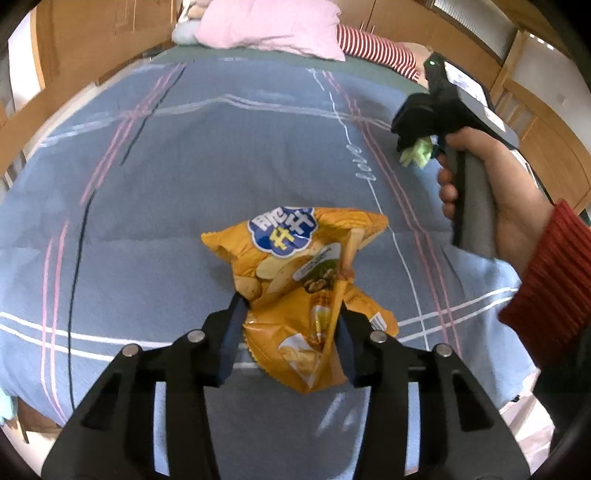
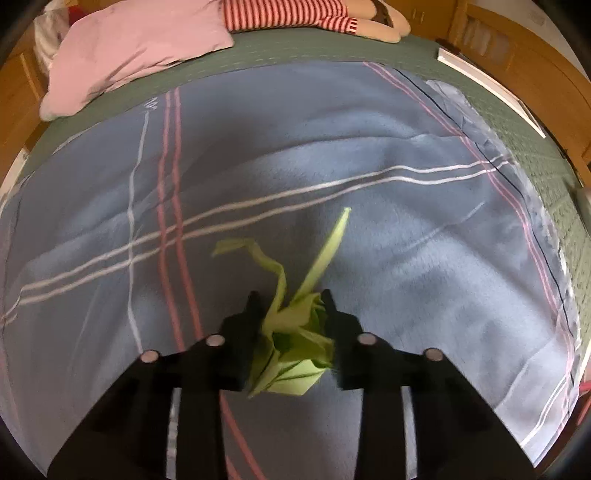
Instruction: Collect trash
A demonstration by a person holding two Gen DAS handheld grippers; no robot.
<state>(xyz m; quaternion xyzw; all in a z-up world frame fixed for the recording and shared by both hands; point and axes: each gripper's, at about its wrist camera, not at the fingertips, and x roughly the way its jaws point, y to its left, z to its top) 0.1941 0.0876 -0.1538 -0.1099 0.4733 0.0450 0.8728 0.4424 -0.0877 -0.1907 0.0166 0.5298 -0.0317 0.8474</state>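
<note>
A crumpled orange chip bag [image 1: 295, 280] sits between the fingers of my left gripper [image 1: 291, 310], which is shut on its lower half above the blue plaid blanket [image 1: 184, 177]. My right gripper [image 2: 290, 301] is shut on a green folded paper crane [image 2: 295, 332], whose neck and tail stick out past the fingertips. In the left wrist view the right gripper [image 1: 415, 149] hangs at the upper right in a person's hand [image 1: 491, 184] with a red sleeve, the green paper [image 1: 417, 153] pinched in its tips.
A pink pillow [image 2: 133, 51] and a red-and-white striped soft toy [image 2: 295, 14] lie at the head of the bed. A white book [image 2: 484, 81] rests on the green sheet at the right edge. Wooden bed rails [image 1: 546, 147] and cupboards surround the bed.
</note>
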